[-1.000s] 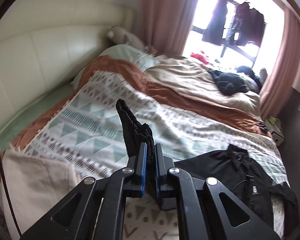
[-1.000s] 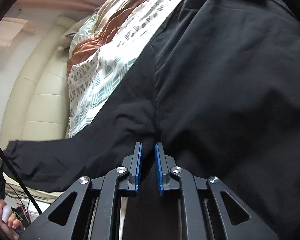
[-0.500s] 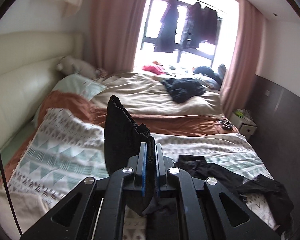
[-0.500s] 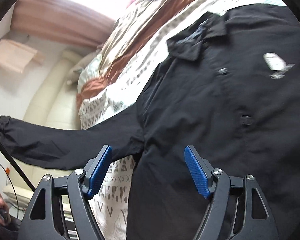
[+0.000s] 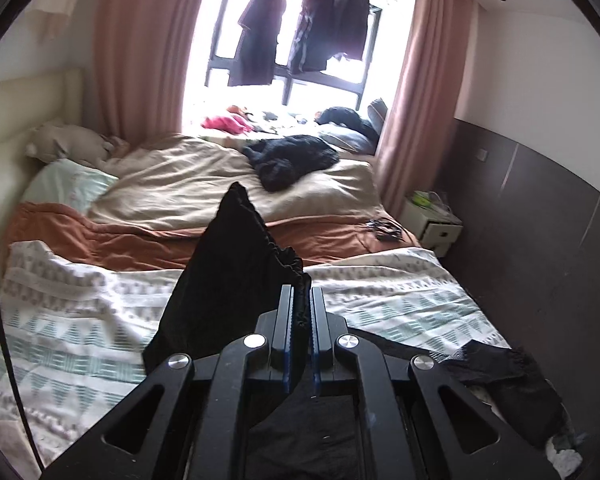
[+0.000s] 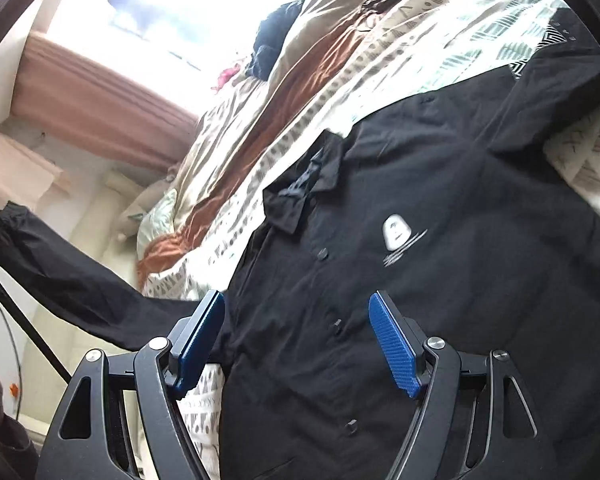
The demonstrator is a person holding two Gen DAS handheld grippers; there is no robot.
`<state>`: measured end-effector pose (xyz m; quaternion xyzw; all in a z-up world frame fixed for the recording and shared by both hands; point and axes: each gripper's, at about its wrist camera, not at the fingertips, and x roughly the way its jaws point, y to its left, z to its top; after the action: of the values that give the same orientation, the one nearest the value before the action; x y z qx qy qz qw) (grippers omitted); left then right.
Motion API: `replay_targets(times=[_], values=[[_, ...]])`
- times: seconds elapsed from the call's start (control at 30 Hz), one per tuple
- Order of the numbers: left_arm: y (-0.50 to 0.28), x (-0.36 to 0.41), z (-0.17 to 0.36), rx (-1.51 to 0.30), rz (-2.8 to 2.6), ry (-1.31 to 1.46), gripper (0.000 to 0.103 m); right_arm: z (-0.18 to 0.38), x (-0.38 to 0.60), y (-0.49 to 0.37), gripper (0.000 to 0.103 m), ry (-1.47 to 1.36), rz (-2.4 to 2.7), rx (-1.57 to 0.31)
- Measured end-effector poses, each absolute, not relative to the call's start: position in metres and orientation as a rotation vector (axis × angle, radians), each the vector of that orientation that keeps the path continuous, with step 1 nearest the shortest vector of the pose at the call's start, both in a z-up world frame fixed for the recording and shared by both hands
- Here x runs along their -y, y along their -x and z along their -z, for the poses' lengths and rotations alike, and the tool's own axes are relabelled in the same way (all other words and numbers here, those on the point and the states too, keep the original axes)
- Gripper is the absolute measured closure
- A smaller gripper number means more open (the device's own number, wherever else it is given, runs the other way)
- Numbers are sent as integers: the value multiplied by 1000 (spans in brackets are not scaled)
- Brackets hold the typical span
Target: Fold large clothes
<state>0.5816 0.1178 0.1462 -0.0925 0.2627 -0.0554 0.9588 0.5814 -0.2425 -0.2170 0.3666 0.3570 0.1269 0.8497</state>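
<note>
A large black button-up jacket (image 6: pixel 420 208) with a white chest logo lies spread on the patterned bed cover (image 6: pixel 440 44). My left gripper (image 5: pixel 301 300) is shut on the elastic cuff of the jacket's sleeve (image 5: pixel 236 276) and holds it up above the bed. In the right wrist view that sleeve (image 6: pixel 64 268) stretches up and to the left off the jacket. My right gripper (image 6: pixel 296 312) is open and empty, just above the jacket's front near the armpit.
The bed carries a patterned cover (image 5: pixel 80 312), an orange blanket (image 5: pixel 100 240) and a beige duvet (image 5: pixel 188 188) with a dark clothes pile (image 5: pixel 292 160). A white nightstand (image 5: pixel 432 224) stands at the right. Clothes hang at the window (image 5: pixel 300 36).
My right gripper let go of the jacket, opened and drew back. My left gripper lifted the sleeve cuff higher and its view tilted up toward the window.
</note>
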Motion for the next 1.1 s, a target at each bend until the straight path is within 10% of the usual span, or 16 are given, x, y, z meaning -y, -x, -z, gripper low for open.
replay_targets(times=[0.9,0.97,1.03,1.1], values=[[-728,75,29,-914,446,209,89,271,344,-595,30,-1118,-73,-784],[-727,80,39,-941,447,214,74,275,351,-593,30,-1153,-75,-774],[-720,79,45,-946,453,224,8,277,359,-589,30,-1179,-56,-756],[-711,69,45,-924,457,248,0,278,368,-584,30,-1196,-33,-734]])
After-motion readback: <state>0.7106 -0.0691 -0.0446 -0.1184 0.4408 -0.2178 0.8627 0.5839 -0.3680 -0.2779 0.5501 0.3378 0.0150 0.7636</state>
